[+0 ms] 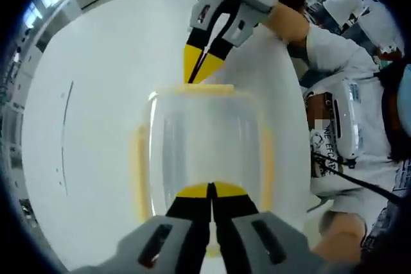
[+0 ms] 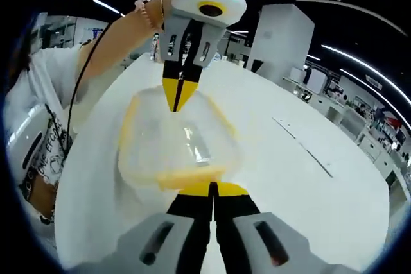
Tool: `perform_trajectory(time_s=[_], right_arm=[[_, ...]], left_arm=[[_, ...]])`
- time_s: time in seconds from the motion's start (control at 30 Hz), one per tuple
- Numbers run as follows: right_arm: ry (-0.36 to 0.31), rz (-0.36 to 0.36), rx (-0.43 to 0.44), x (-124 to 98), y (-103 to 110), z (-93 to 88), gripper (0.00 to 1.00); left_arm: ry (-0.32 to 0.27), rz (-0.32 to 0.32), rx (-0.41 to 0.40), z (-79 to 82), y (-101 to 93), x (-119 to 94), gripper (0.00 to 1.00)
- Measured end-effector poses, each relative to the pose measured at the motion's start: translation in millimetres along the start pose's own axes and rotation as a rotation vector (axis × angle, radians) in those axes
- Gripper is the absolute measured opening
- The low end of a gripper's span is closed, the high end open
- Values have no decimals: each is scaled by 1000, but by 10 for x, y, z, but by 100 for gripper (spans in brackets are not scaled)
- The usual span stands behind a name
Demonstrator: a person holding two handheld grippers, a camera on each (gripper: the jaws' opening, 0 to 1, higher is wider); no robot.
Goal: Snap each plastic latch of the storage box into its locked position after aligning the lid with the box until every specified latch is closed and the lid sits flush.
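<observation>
A clear plastic storage box (image 1: 205, 139) with its lid on stands on a white table (image 1: 96, 126). Yellow latches show on its sides (image 1: 138, 171) and at its far end (image 1: 205, 89). My left gripper (image 1: 210, 190) is shut, with its yellow tips resting on the box's near end. My right gripper (image 1: 202, 72) comes in from above, tips together on the far latch. In the right gripper view the box (image 2: 180, 139) lies ahead; my right gripper (image 2: 212, 189) is shut over the near yellow latch (image 2: 192, 176), and the left gripper (image 2: 178, 97) touches the far edge.
A person in a white printed shirt (image 1: 347, 62) stands at the table's edge, with an arm (image 2: 122, 30) reaching over it. The white tabletop (image 2: 308, 178) spreads wide around the box. White cabinets and benches (image 2: 289, 30) stand in the room behind.
</observation>
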State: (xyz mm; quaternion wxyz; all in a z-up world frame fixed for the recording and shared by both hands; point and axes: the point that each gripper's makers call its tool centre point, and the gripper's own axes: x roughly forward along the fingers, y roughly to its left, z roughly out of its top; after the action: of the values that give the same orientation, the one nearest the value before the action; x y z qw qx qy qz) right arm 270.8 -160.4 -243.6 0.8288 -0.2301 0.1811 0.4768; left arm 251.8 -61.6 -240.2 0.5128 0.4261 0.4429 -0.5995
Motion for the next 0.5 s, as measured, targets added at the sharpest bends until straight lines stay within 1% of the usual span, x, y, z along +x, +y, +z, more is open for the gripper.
perform_trajectory(time_s=[0.03,0.07,0.1,0.13,0.17,0.2,0.27,0.3,0.33,0.37,0.47,0.5], right_arm=[[2,-18,4,-18,-37,36,0],[17,-44,8,-30,-83,50,0],[7,-39,6,-25,-79,128,0],[5,-40,6,-26,-82,147,0],[2,-42,1,-19,-71,242,0],[6,-37,-10,-7,-60,277,0],[41,-1,-56,56,16,373,0],[55,25,-63,95,74,415,0],[50,34,-65,144,104,480,0],[61,57,-79,194,159,523,0],[119,129,-127,337,335,598,0],[117,131,-125,381,355,643,0]], left_arm=[[-22,-4,3,6,0,1,0],[-29,-6,3,4,-4,-7,0],[-43,-9,4,5,-5,-12,0],[-52,-11,4,6,-7,-16,0],[-69,-12,8,8,-12,-22,0],[-81,-12,9,11,-16,-26,0],[-101,-7,16,19,-26,-32,0],[-109,-3,19,20,-28,-37,0],[-116,1,21,22,-41,-30,0],[-122,4,24,22,-44,-32,0],[-140,12,30,24,-43,-35,0],[-147,15,32,24,-44,-37,0]])
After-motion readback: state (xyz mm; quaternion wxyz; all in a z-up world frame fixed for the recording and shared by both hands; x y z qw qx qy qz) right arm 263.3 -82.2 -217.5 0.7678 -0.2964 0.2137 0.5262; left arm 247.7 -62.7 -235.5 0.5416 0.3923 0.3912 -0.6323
